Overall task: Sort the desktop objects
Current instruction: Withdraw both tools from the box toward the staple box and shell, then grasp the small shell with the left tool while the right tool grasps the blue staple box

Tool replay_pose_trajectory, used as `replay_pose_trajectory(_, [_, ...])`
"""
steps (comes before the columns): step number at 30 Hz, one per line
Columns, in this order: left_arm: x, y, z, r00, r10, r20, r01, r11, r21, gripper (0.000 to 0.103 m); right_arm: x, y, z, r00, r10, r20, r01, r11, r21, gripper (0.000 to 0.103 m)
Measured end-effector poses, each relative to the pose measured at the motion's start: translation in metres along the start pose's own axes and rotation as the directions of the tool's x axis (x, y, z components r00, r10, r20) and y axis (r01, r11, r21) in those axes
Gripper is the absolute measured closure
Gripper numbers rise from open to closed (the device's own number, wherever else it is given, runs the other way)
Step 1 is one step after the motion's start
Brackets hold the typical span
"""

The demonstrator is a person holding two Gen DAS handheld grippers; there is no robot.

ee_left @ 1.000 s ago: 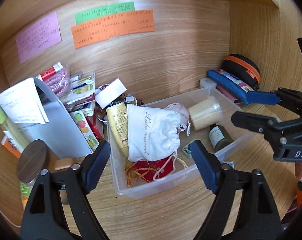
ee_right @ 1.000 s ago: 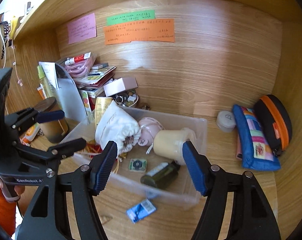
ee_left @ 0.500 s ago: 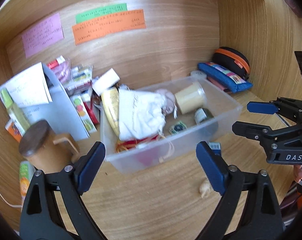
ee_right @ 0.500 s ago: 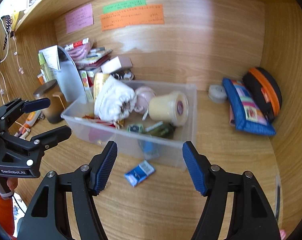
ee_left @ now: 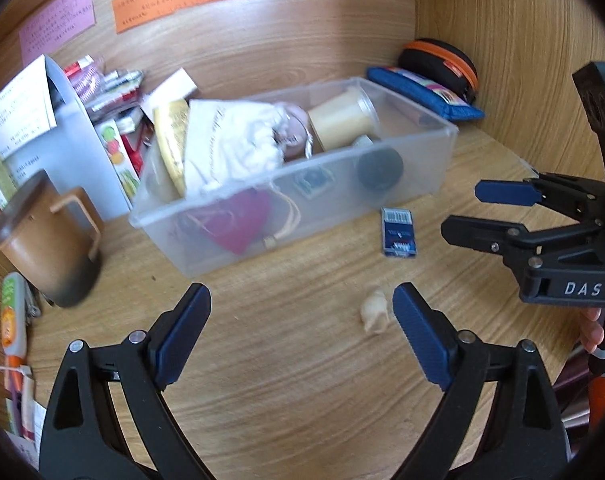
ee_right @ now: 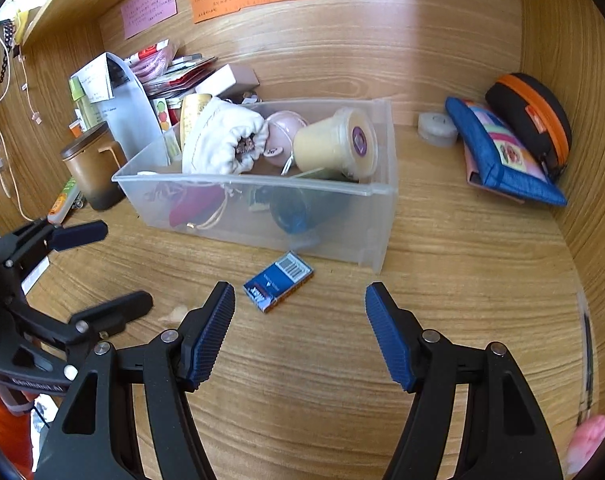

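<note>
Bin (ee_right: pixel 378 216) one, blue packet (ee_right: pixel 278 286) one, left claw (ee_left: pixel 300 320) and right claw (ee_right: pixel 300 320) both spread, empty

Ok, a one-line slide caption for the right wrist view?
Open right gripper above a blue packet lying on the wooden desk before a cluttered clear bin.

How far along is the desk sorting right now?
Done: the clear bin already holds a white pouch, a cream cup and other bits. In hand: nothing; the left tool and right tool are both open and empty. Left: the small blue box and a pale scrap lie loose on the desk in front of the bin.
</note>
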State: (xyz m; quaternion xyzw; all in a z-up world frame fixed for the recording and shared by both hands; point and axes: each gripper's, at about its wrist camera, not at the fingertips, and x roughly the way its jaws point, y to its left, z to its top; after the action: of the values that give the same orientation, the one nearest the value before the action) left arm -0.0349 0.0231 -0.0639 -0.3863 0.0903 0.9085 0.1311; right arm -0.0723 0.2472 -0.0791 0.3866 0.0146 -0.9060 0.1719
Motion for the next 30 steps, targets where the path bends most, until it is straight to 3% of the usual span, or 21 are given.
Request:
replay_pose_trajectory(8, [0.018, -0.013, -0.011, 0.998, -0.044, -0.052, 0.044, 0.999, 0.006, 0.01, 0.002, -0.002, -0.012, 1.0, 0.002, -0.021, -0.002, 1.0, 0.011, 0.039])
replay_pose_trajectory(15, [0.025, -0.019, -0.012, 0.996, -0.03, -0.079, 0.033, 0.999, 0.035, 0.034, 0.0, -0.003, -0.014, 1.0, 0.007, -0.02, -0.007, 1.0, 0.021, 0.039])
replay_pose_trajectory(21, [0.026, -0.021, -0.01, 0.996, -0.054, -0.074, 0.058, 0.997, 0.047, 0.045, 0.003, -0.001, -0.013, 1.0, 0.006, -0.024, -0.006, 1.0, 0.012, 0.039])
replay_pose_trajectory(30, [0.025, -0.022, -0.009, 0.994, -0.088, -0.065, 0.091, 0.995, 0.05, 0.083, 0.023, 0.009, -0.009, 0.997, -0.009, -0.071, 0.007, 1.0, -0.024, 0.039])
